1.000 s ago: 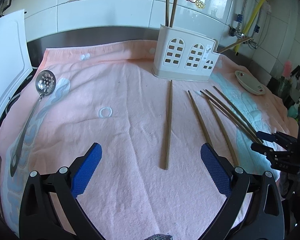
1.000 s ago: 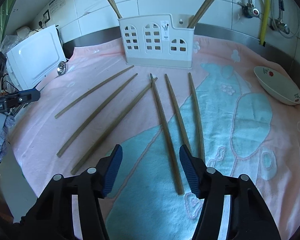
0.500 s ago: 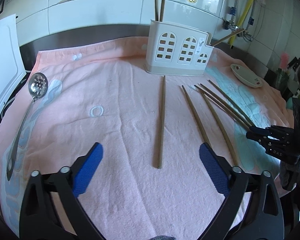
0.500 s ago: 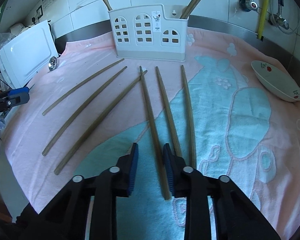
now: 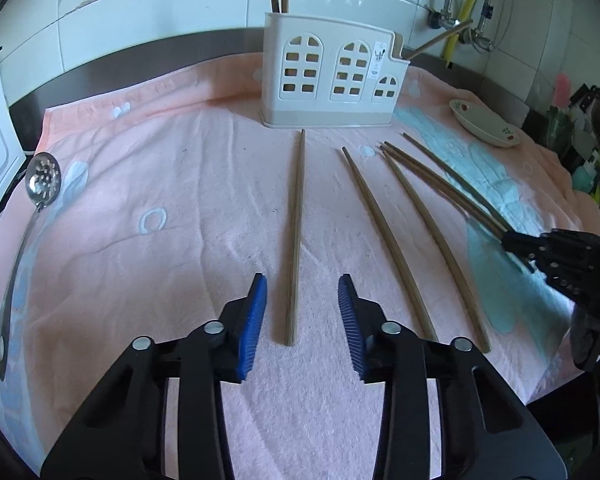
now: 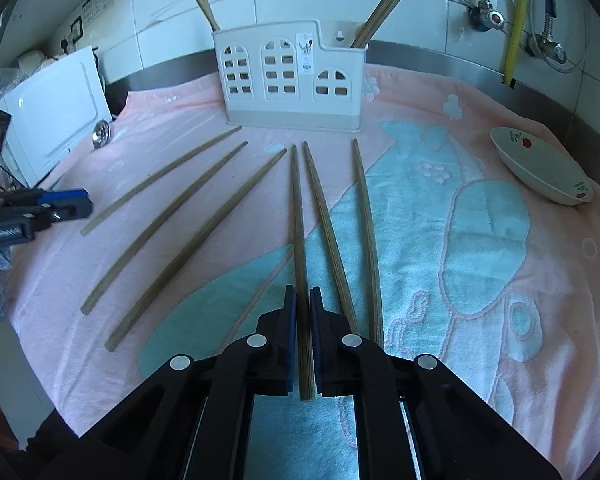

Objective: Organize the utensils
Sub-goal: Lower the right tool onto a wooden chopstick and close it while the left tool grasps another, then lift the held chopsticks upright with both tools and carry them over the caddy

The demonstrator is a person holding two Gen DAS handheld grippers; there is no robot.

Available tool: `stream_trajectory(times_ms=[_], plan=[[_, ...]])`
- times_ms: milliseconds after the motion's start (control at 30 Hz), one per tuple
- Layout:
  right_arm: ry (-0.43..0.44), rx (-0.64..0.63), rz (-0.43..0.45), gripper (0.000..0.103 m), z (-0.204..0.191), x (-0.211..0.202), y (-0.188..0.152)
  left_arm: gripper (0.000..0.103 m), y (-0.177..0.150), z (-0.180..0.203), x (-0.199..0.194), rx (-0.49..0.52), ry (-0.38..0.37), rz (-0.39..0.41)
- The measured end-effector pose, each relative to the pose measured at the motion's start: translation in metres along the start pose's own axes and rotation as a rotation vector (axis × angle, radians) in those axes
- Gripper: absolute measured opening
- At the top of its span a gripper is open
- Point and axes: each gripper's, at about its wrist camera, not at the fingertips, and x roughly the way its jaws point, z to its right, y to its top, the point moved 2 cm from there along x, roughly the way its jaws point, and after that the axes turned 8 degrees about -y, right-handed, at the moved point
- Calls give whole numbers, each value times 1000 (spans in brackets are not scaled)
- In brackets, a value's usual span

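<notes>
Several wooden chopsticks lie fanned on a pink and teal towel (image 5: 148,184) in front of a white utensil holder (image 5: 332,76), which also shows in the right wrist view (image 6: 288,84) with chopsticks standing in it. My left gripper (image 5: 302,312) is open, its blue pads either side of the near end of the leftmost chopstick (image 5: 296,236). My right gripper (image 6: 303,312) is shut on the near end of a middle chopstick (image 6: 298,216), which still lies on the towel. The right gripper also shows in the left wrist view (image 5: 556,248).
A slotted metal spoon (image 5: 40,184) lies at the towel's left edge. A small white dish (image 6: 540,168) sits at the right. A white appliance (image 6: 56,108) stands at the left. Pipes and a yellow hose (image 6: 516,24) run along the tiled wall.
My right gripper has closed from open onto the middle chopstick. My left gripper has narrowed and moved forward around the leftmost chopstick's near end.
</notes>
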Motion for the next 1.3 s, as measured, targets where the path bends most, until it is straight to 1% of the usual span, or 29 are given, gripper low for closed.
stream_trajectory(times_ms=[133, 267, 367, 500, 633, 700, 767, 833, 933, 1100, 1300], plan=[[10, 15, 32, 6, -2, -12, 3, 26, 2, -2, 10, -5, 10, -18], [14, 20, 78, 6, -6, -29, 10, 24, 3, -3, 18, -20, 12, -31], [16, 35, 119, 6, -5, -44, 18, 18, 3, -3, 24, -24, 11, -42], [21, 40, 172, 7, -8, -63, 31, 16, 3, -2, 30, -14, 27, -53], [27, 32, 201, 7, -12, -74, 43, 15, 5, -1, 33, -16, 33, -54], [30, 25, 207, 7, -15, -77, 50, 12, 6, -1, 34, -8, 39, -56], [23, 19, 207, 7, -17, -78, 55, 6, 6, 0, 32, -7, 42, -58], [18, 23, 209, 7, -17, -80, 61, 6, 8, -1, 30, -11, 34, -56], [18, 24, 207, 7, -17, -82, 72, 6, 13, -1, 21, -13, 27, -33], [14, 17, 214, 7, -16, -86, 90, 6, 29, 7, -11, 15, 21, 47], [21, 15, 218, 7, -16, -89, 113, 5, 61, 19, -44, 61, 2, 144]])
